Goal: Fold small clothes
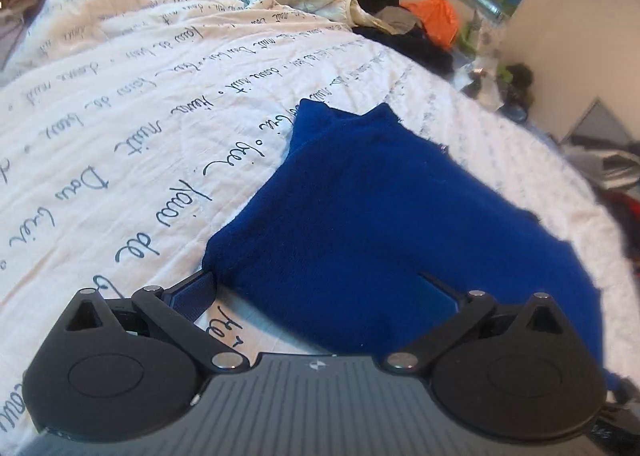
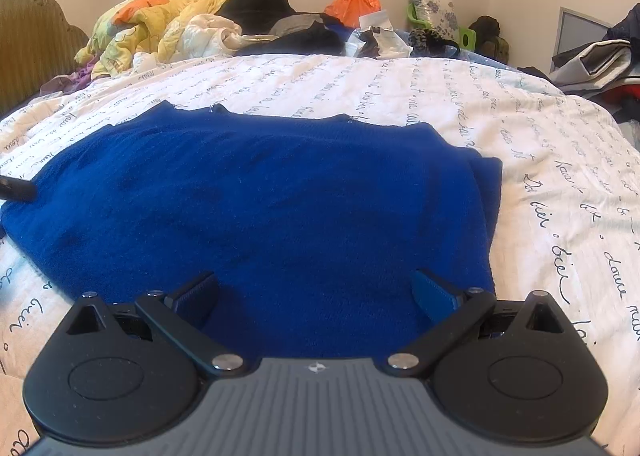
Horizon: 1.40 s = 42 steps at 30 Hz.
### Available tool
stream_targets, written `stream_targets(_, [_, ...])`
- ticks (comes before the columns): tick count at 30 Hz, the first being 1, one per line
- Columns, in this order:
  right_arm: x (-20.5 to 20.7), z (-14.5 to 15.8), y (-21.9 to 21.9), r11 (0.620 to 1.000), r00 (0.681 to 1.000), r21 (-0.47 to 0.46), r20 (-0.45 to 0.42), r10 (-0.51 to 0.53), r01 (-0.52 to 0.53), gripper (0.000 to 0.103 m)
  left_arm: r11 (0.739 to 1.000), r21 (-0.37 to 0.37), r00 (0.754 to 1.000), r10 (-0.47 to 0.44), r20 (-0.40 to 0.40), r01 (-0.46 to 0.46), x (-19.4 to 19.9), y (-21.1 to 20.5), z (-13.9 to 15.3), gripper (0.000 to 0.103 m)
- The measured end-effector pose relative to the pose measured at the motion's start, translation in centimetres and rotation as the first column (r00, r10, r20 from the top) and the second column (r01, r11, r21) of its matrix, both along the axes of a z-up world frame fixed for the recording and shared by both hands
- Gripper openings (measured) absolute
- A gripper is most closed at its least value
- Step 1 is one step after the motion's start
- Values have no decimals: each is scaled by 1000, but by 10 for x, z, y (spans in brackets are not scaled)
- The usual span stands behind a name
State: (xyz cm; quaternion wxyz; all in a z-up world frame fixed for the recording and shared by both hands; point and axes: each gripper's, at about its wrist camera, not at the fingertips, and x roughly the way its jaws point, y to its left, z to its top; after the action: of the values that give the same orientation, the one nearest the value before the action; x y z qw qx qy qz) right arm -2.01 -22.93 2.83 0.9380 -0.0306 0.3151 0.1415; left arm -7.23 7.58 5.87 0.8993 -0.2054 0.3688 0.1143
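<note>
Currently:
Garment: blue sweater (image 2: 260, 207) lies flat on the bed (image 2: 560, 143), spread for folding; its 3 o'clock edge looks already doubled over.
Left claw (image 1: 320, 288): spread, at the sweater's 9 o'clock corner, nothing pinched.
Right claw (image 2: 316, 292): spread over the near hem at 6 o'clock, likely lining up a grab.
Clutter: clothes pile (image 2: 160, 27) at 12 o'clock, well apart.

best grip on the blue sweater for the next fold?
Take the sweater by its near hem, coming in low from the near side. It lies flat on the quilt, and that edge already sits between the fingers of both the open left gripper and right gripper.
</note>
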Motion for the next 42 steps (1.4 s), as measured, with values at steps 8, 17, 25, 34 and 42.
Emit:
stream_targets(8, [0, 1, -6, 1000, 1000, 28, 0, 4, -4, 103, 996, 93, 999, -11, -40, 14, 6, -13, -5, 103])
stream_targets(17, [1, 1, -7, 1000, 1000, 31, 0, 5, -5, 103, 998, 66, 999, 0, -42, 2, 12, -10, -4, 103])
stream_targets(25, [1, 1, -7, 1000, 1000, 30, 0, 5, -5, 103, 962, -242, 991, 135, 21, -126, 3, 31, 1, 63])
stream_targets(34, [1, 2, -7, 1000, 1000, 31, 0, 5, -5, 103, 857, -484, 972, 228, 48, -177, -7, 62, -10, 71])
stream_targets(42, [1, 2, -7, 999, 1000, 34, 0, 5, -5, 103, 871, -458, 974, 223, 43, -179, 3, 54, -14, 35])
